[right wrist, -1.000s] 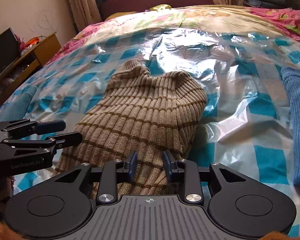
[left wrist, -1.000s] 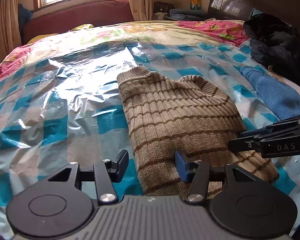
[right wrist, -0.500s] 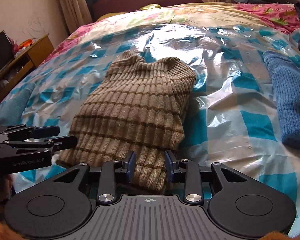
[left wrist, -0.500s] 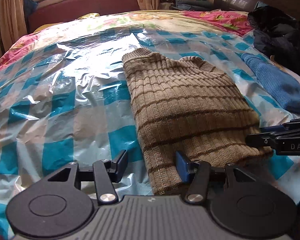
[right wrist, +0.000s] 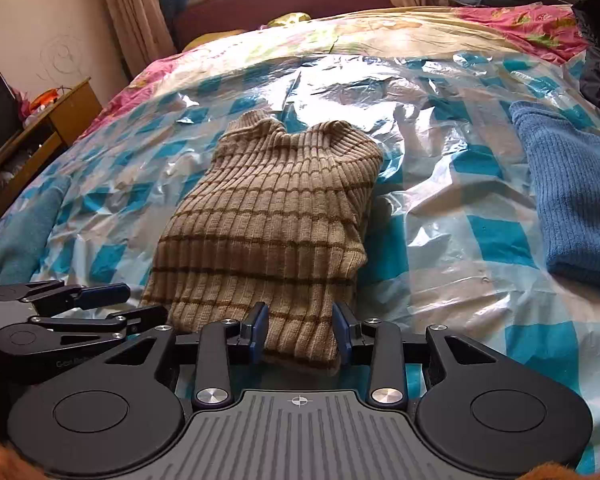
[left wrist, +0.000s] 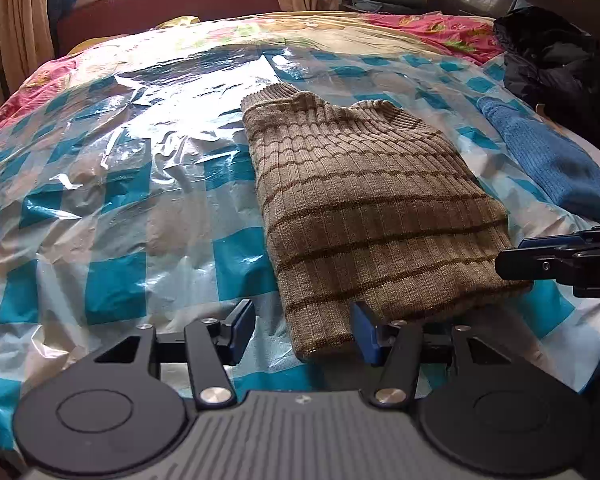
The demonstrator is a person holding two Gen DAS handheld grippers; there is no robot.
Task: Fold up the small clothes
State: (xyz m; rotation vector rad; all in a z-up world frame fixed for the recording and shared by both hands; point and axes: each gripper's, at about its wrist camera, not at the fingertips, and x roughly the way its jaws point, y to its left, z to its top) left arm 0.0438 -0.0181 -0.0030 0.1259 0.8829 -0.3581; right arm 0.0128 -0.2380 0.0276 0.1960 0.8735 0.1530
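Two grippers are seen at the near hem of a folded tan striped knit sweater [left wrist: 364, 208], which lies on a checked blue-and-white plastic sheet [left wrist: 112, 200] spread over the bed. The left gripper [left wrist: 302, 330] is spread wide, the sweater's near left corner lying between its fingers, the pads not pressing on it. The right gripper [right wrist: 300, 334] has just been opening, its blue pads flanking the hem loosely. A folded blue knit garment [right wrist: 572, 200] is seen well apart, to the right
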